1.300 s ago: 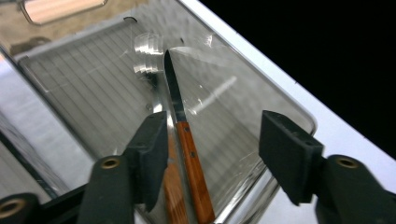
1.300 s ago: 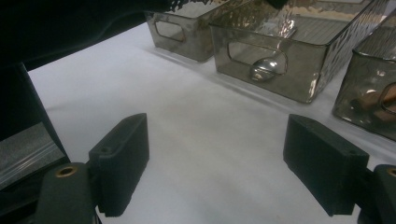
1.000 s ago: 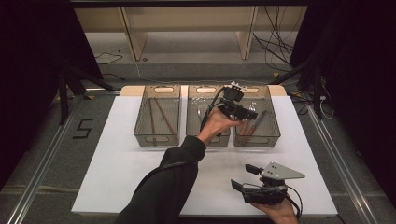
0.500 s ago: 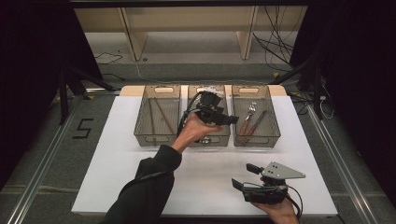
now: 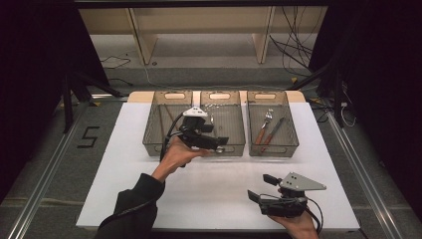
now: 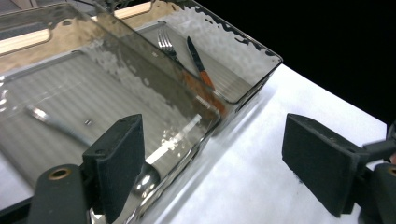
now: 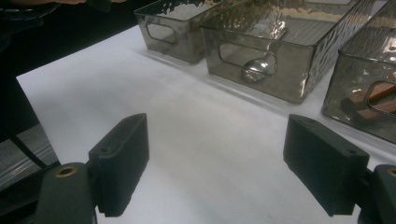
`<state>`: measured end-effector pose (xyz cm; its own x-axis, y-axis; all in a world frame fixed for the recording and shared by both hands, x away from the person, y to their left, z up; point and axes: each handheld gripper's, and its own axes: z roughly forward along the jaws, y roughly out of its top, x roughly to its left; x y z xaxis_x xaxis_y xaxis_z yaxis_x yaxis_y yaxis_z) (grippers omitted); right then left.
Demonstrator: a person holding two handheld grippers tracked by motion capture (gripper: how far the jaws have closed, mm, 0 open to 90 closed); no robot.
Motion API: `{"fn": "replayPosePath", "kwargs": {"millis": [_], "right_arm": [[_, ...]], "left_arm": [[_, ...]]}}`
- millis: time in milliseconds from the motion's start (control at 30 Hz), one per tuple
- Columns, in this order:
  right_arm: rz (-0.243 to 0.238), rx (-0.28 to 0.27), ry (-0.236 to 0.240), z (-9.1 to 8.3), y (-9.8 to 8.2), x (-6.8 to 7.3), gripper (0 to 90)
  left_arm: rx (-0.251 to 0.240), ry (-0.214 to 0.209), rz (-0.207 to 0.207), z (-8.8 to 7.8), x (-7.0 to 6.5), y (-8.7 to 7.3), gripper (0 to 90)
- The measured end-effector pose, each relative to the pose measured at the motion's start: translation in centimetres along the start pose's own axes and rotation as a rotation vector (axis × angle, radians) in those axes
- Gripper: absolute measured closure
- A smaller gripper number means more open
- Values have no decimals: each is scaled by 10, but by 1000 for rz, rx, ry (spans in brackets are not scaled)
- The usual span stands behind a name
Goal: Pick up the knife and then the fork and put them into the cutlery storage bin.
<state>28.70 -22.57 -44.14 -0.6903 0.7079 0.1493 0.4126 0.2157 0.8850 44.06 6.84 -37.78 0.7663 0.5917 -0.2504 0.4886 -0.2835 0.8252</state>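
Steel spoon (image 6: 56,123) in middle bin (image 5: 234,144) | just beyond left gripper (image 5: 223,143) | jaws apart, just opening, empty

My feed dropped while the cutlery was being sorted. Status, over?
Left gripper open, empty, over middle bin. Right gripper open, empty, low over the table. Spoon in middle bin; fork and knife in right bin. Nothing in the way.

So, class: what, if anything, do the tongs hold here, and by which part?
Nothing. The left tongs stand open by the middle bin; the right tongs stand open over the white table.
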Motion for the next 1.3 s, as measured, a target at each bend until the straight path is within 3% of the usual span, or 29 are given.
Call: {"fn": "replayPosePath", "kwargs": {"millis": [200,333,567,733,1300], "right_arm": [[0,-3,-2,0,0,0,232],[0,1,-3,1,0,0,231],[8,-3,-8,0,0,-1,231],[11,-6,-10,0,-1,-2,231],[9,-6,-13,0,-1,-1,230]], "left_arm": [[-8,8,15,-22,1,-23,189],[-15,5,-8,-33,4,-37,180],[-20,4,-11,-54,5,-60,175],[-54,21,-37,-71,7,-77,175],[-91,36,-28,-95,5,-112,161]]}}
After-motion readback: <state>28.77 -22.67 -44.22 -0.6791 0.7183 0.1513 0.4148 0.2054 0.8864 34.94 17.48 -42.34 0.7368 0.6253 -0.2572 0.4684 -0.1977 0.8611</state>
